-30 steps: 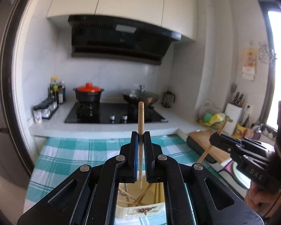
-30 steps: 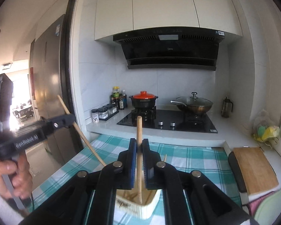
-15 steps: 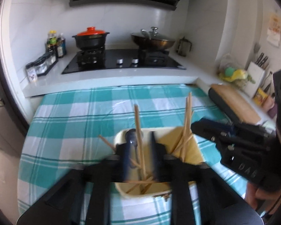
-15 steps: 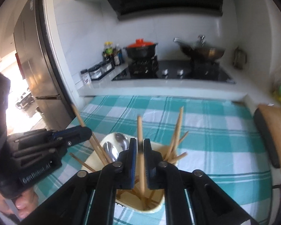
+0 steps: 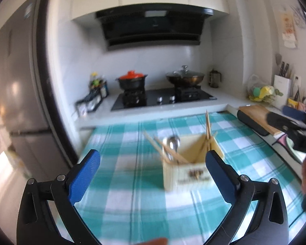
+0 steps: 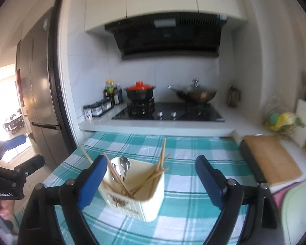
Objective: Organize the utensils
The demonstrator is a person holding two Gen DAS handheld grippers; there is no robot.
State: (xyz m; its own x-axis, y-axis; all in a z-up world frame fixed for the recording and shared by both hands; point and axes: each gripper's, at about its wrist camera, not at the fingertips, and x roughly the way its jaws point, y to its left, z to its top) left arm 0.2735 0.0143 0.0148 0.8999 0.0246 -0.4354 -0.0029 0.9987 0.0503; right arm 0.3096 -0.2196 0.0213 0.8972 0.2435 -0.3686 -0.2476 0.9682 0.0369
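Observation:
A cream utensil holder [image 6: 144, 200] stands on the teal checked tablecloth [image 6: 193, 204]. It holds several wooden chopsticks [image 6: 161, 159] and two metal spoons [image 6: 124, 164]. It also shows in the left wrist view [image 5: 190, 171], with chopsticks [image 5: 208, 125] and spoons [image 5: 172, 143] sticking out. My left gripper [image 5: 153, 161] is open and empty, back from the holder. My right gripper [image 6: 151, 169] is open and empty, with the holder between its fingers in view. Each gripper appears at the edge of the other's view: the right one [image 5: 295, 120] and the left one [image 6: 12, 173].
A stove [image 6: 169, 113] with a red-lidded pot [image 6: 140, 91] and a wok [image 6: 195, 95] is behind the table. A wooden cutting board [image 6: 271, 157] lies right. A fridge [image 6: 38, 94] stands left. Spice jars [image 6: 100, 108] sit on the counter.
Both grippers have opened and let go of their chopsticks, which now stand in the holder. Both have drawn back and up from the holder.

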